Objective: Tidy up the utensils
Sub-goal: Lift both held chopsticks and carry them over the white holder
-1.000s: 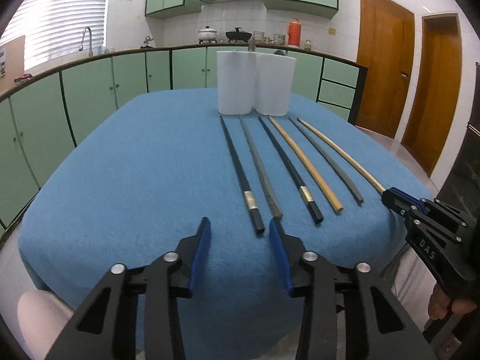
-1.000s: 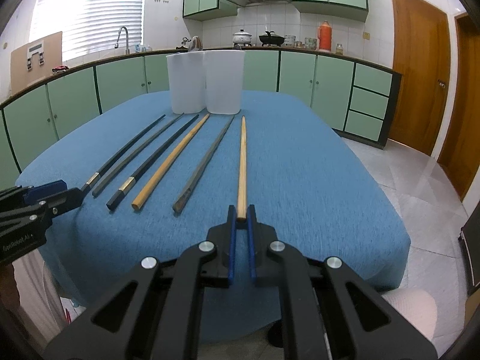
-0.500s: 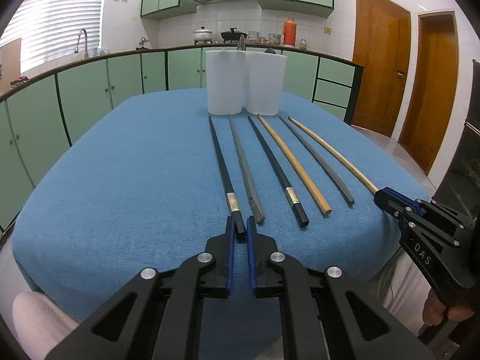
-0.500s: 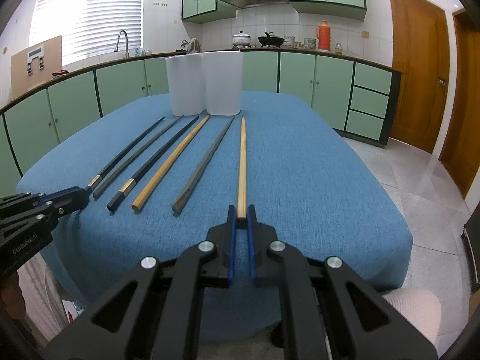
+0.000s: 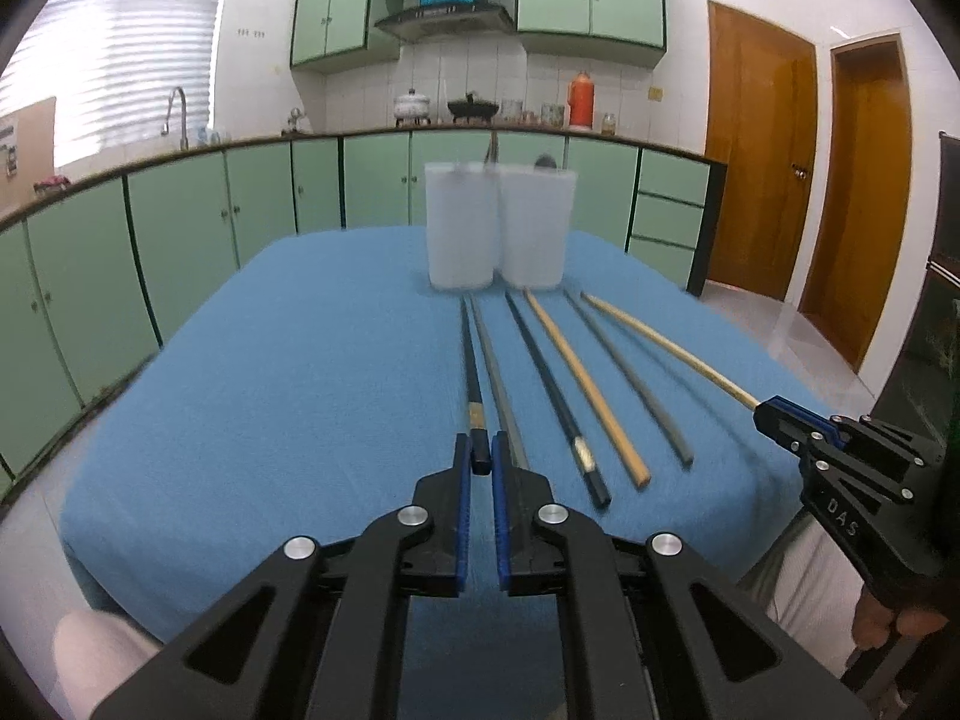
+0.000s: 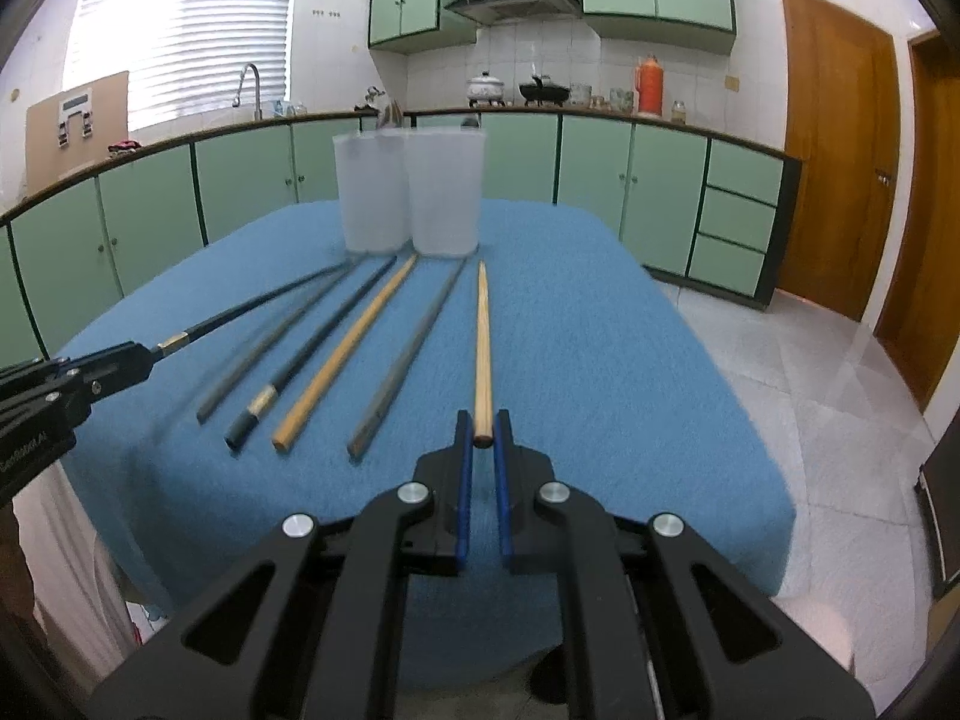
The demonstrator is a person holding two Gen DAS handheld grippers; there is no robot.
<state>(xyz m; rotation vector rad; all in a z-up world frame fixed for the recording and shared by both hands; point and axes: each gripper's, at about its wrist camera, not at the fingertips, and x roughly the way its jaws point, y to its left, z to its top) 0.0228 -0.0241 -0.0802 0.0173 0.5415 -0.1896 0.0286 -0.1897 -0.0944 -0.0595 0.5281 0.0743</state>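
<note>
Six chopsticks lie side by side on the blue cloth (image 5: 300,390), pointing at two translucent white cups (image 5: 461,228) (image 6: 447,192). My left gripper (image 5: 480,450) is shut on the near end of the leftmost one, a black chopstick with a gold band (image 5: 469,360), and holds that end a little off the cloth. My right gripper (image 6: 482,426) is shut on the near end of the rightmost one, a pale wooden chopstick (image 6: 482,336). Each gripper also shows at the edge of the other view: left gripper (image 6: 141,357), right gripper (image 5: 765,414). Utensil tips stick out of the cups.
Between the two held sticks lie a grey chopstick (image 5: 498,372), a black banded one (image 5: 558,402), a tan wooden one (image 5: 585,384) and another grey one (image 5: 630,378). Green kitchen cabinets (image 5: 180,240) curve behind the table. A hand (image 5: 894,624) shows at lower right.
My left gripper moved in, closed on the black chopstick's near end and raised it slightly. My right gripper stayed shut on the pale wooden chopstick without moving.
</note>
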